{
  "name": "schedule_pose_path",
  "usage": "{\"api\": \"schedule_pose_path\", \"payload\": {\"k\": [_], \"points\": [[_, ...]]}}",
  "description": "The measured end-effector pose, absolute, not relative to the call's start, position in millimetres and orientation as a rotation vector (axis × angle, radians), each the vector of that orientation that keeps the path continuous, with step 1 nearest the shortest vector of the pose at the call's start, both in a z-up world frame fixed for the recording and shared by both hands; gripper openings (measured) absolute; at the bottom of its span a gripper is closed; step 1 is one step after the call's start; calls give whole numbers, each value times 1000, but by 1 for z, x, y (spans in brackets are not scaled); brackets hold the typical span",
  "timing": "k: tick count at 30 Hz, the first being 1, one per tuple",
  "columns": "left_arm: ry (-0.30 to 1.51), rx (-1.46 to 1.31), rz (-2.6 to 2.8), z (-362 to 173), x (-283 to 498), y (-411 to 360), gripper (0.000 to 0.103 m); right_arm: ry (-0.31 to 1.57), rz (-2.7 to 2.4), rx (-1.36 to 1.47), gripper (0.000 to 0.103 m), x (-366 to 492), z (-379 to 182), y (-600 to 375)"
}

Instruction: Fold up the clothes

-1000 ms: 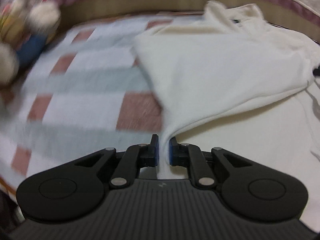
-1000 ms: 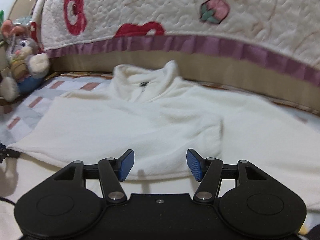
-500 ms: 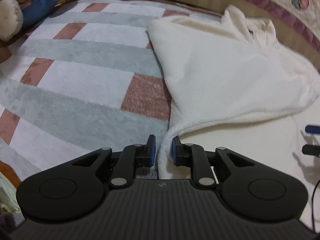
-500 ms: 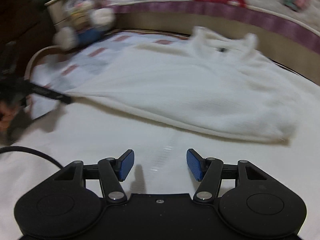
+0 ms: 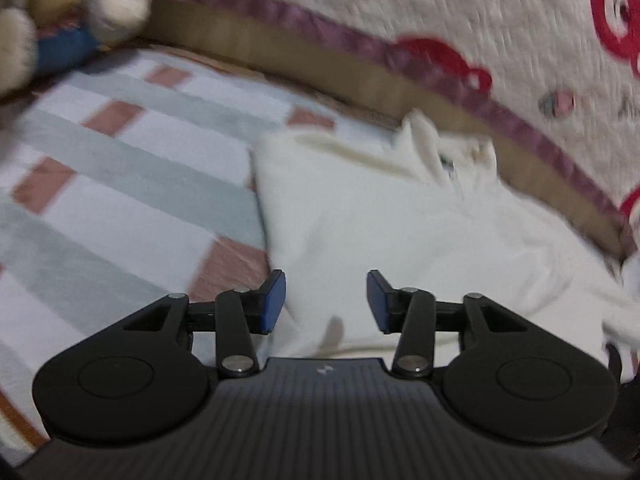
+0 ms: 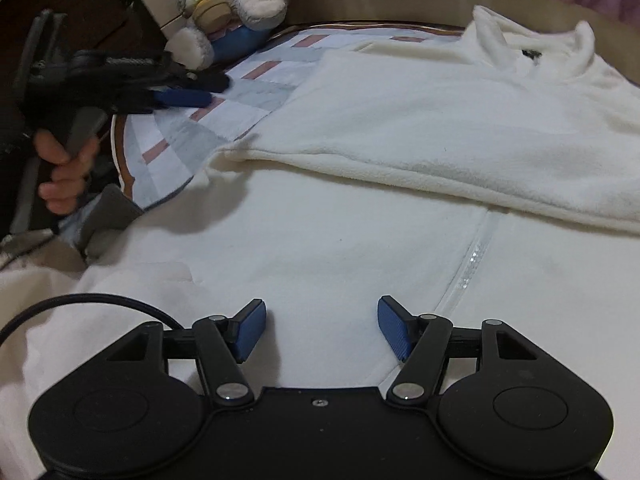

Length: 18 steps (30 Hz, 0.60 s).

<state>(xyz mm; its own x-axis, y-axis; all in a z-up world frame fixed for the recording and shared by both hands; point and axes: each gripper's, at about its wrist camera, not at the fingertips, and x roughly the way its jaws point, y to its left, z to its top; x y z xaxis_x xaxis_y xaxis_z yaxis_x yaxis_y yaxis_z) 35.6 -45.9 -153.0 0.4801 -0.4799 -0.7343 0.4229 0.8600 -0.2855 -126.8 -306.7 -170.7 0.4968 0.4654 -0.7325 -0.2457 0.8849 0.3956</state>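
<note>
White fleece garment (image 6: 420, 120), sleeve folded across

My left wrist view is smeared with motion blur, so the white fleece zip-up garment (image 5: 400, 232) shows no clear collar detail. The grey plush rabbit (image 5: 72, 20) is cut off at the corner. In my right view, the left hand-held gripper (image 6: 188, 92) is blurred, its grip unreadable.

No words or numbers can be read. A small pale emblem sits on the ribbed body of the left hand-held gripper (image 5: 326, 305); the garment's dark neck label (image 6: 531, 54) is too small to read.
</note>
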Motion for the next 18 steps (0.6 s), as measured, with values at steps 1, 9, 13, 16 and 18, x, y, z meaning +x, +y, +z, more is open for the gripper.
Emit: {"api": "schedule_pose_path", "payload": {"k": [1, 9, 13, 16, 18], "points": [[946, -27, -554, -161, 37, -53, 40, 964, 442, 266, 68, -126, -170, -308], [1053, 233, -450, -190, 31, -72, 52, 935, 430, 425, 67, -125, -175, -327], [1053, 236, -403, -172, 28, -70, 50, 852, 230, 558, 68, -134, -165, -381], [988, 149, -536, -138, 20, -92, 51, 762, -17, 638, 68, -157, -157, -446], [949, 139, -634, -119, 15, -122, 53, 692, -179, 711, 68, -182, -155, -494]]}}
